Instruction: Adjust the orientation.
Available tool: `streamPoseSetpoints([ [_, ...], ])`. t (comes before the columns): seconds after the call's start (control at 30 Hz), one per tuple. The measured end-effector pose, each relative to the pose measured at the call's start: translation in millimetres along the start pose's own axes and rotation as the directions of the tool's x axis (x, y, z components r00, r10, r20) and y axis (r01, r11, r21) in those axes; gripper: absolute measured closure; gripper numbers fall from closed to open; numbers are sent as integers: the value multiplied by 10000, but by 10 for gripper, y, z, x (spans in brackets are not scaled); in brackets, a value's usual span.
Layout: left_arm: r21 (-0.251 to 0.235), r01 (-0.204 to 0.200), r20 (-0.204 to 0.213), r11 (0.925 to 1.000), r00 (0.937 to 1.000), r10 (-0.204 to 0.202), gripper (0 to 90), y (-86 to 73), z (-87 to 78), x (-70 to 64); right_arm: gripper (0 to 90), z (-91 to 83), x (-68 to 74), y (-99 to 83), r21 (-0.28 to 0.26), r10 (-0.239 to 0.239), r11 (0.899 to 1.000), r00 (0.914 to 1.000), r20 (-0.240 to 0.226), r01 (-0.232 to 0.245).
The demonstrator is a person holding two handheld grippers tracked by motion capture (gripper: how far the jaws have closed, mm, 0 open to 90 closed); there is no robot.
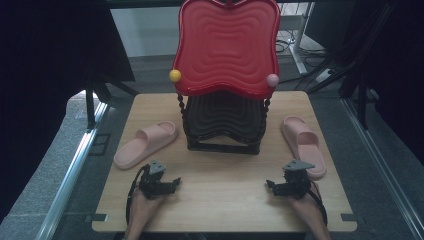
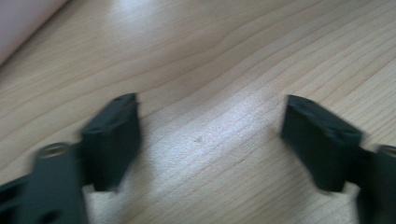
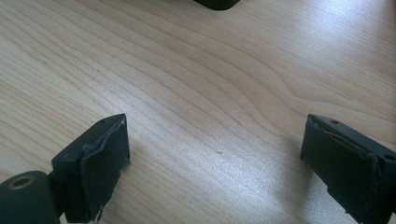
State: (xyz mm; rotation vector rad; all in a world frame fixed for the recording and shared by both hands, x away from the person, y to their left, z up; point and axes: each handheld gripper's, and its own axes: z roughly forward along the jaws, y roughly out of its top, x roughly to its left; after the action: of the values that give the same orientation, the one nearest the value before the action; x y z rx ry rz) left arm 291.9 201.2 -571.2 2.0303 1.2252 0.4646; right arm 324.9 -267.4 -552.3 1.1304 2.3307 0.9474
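Slippers [image 1: 145, 143] flank a shelf rack [image 1: 225, 122] beyond both gaping tongs [image 1: 175, 183].

There are two pink slippers: one [image 1: 145, 144] lies just past the left gripper [image 1: 176, 183] fingers, one [image 1: 303, 145] just past the right gripper [image 1: 270, 184] fingers. One shoe rack [image 1: 225, 120] stands between them, with one red shelf and maybe two black shelves. It has two little balls.
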Motion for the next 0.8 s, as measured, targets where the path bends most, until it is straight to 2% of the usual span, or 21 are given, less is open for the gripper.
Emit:
streamPoseSetpoints([
  [0.07, -36, -87, 128, 10000, 9999, 88, 443, -2, -34, 56, 80, 0, -1, 0, 3, -7, 10000, 10000, 3, 7],
  [0.13, 10, 163, 181, 9999, 9997, -163, 601, 0, -62, 147, 80, 0, 0, 0, 4, -4, 10000, 10000, 1, 4],
  [0.2, -185, 407, 297, 9990, 9988, -402, 775, 1, -100, 260, 80, -1, -1, 0, 7, -14, 10000, 10000, -1, 14],
  [0.27, -379, 604, 110, 9975, 9981, -601, 890, 14, -139, 379, 80, 0, 0, 0, 5, -8, 10000, 10000, -4, 8],
  [0.4, -716, 1076, -275, 9916, 9936, -1098, 896, 55, -256, 622, 80, -1, 0, 0, 11, 4, 10000, 10000, -3, -4],
  [0.43, -913, 1270, -339, 9877, 9909, -1305, 896, 67, -302, 703, 80, -1, 1, 0, 13, 6, 10000, 10000, -3, -6],
  [0.47, -913, 1270, -339, 9877, 9909, -1305, 897, 67, -302, 703, 80, -1, 1, 0, 19, 15, 10000, 10000, -4, -15],
  [0.5, -1106, 1451, -489, 9832, 9873, -1512, 897, 86, -364, 819, 80, -1, 1, 0, 16, 11, 10000, 10000, -3, -11],
  [0.6, -1343, 1692, -690, 9764, 9813, -1795, 897, 116, -428, 1003, 80, -1, 1, 0, 16, 12, 10000, 10000, -5, -12],
  [0.7, -1367, 1883, -709, 9726, 9774, -1992, 897, 161, -367, 1155, 80, -1, 1, 0, 16, 11, 10000, 10000, -4, -11],
  [0.8, -1324, 2048, -575, 9698, 9752, -2138, 897, 238, -268, 1245, 80, -1, 1, 0, 7, 2, 10000, 10000, -1, -2],
])
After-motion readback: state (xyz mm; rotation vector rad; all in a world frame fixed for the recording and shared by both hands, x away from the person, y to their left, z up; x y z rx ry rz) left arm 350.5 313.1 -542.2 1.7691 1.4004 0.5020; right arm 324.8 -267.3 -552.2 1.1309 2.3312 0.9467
